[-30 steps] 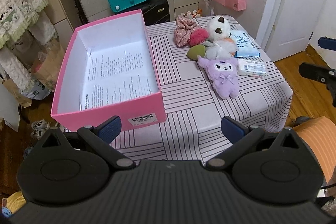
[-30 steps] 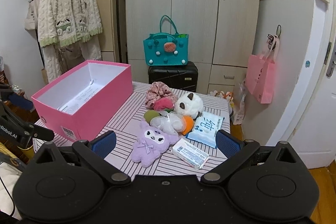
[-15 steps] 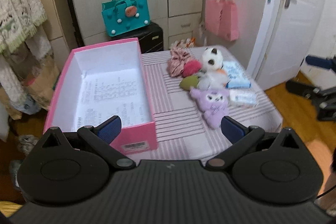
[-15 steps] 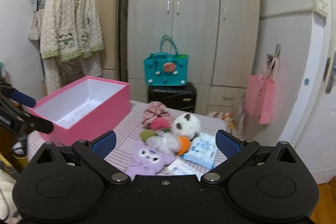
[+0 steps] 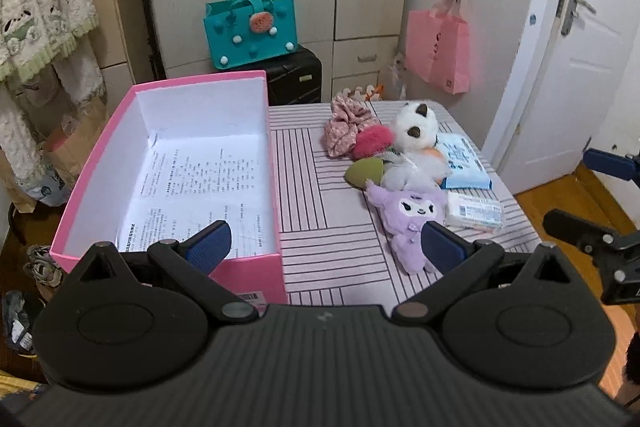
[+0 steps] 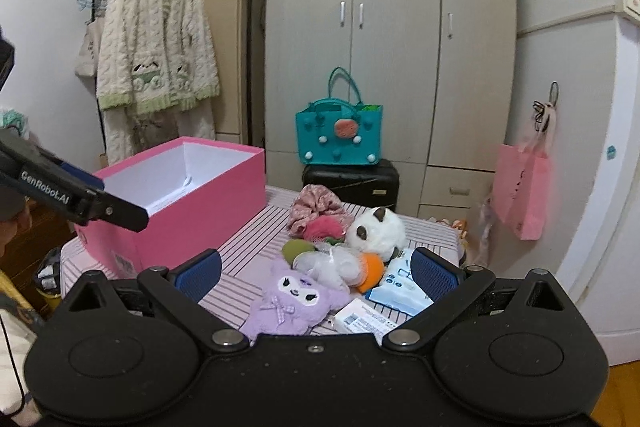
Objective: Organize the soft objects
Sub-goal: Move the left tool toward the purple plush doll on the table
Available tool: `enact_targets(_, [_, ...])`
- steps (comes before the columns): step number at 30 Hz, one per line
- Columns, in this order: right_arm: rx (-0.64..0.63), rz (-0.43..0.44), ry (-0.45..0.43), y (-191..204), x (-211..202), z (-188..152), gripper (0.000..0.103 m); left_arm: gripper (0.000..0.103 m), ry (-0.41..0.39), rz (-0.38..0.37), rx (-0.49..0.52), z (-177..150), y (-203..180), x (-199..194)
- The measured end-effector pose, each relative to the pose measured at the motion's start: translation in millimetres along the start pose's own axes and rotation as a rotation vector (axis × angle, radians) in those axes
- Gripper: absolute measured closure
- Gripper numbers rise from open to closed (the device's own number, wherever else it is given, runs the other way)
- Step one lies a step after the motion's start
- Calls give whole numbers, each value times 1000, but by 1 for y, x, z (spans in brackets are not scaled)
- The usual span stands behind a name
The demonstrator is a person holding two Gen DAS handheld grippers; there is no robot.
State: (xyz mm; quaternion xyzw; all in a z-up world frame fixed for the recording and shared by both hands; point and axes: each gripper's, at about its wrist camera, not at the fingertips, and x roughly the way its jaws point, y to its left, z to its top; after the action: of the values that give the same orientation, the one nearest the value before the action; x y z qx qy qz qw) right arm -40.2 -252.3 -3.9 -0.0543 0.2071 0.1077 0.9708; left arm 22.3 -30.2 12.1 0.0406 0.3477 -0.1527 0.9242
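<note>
Both hand-held grippers, left (image 5: 324,243) and right (image 6: 316,269), gaping wide, empty, hovering off the striped desk (image 5: 320,203). Purple plush doll (image 6: 292,301) at twelve o'clock of right. Risk: snagging neighbouring white fluffy plush (image 6: 376,229), dragging the pile clear of open pink cardboard box (image 5: 168,163).

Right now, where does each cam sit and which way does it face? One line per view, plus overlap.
Left wrist: on the left gripper, above the table's near edge, facing the pink box and the wardrobe; own open fingers show, with the right gripper at the right edge.
Right wrist: on the right gripper, lower, facing the toy pile and wardrobe; own open fingers show, with the left gripper at the left edge.
Shared: the pink box, purple plush, white plush, teal bag.
</note>
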Motion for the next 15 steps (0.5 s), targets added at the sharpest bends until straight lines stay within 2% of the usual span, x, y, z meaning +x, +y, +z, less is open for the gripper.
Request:
enact_targets(2, [-22, 18, 3, 0, 1, -3, 1, 3, 8, 0, 31, 1, -6, 0])
enact_targets(4, [-26, 83, 8, 0, 1, -8, 1, 3, -3, -18, 74, 2, -14, -3])
enact_targets(6, [10, 144, 26, -4, 4, -13, 1, 3, -16, -50, 114, 2, -23, -5])
enact_targets(8, [42, 162, 37, -6, 11, -19, 1, 3, -29, -66, 139, 2, -31, -5])
enact_targets(12, [7, 118, 55, 2, 33, -37, 1, 4, -52, -64, 190, 0, -49, 7])
enact_targets(15, [-34, 79, 44, 12, 50, -55, 2, 9, -56, -59, 220, -1, -61, 21])
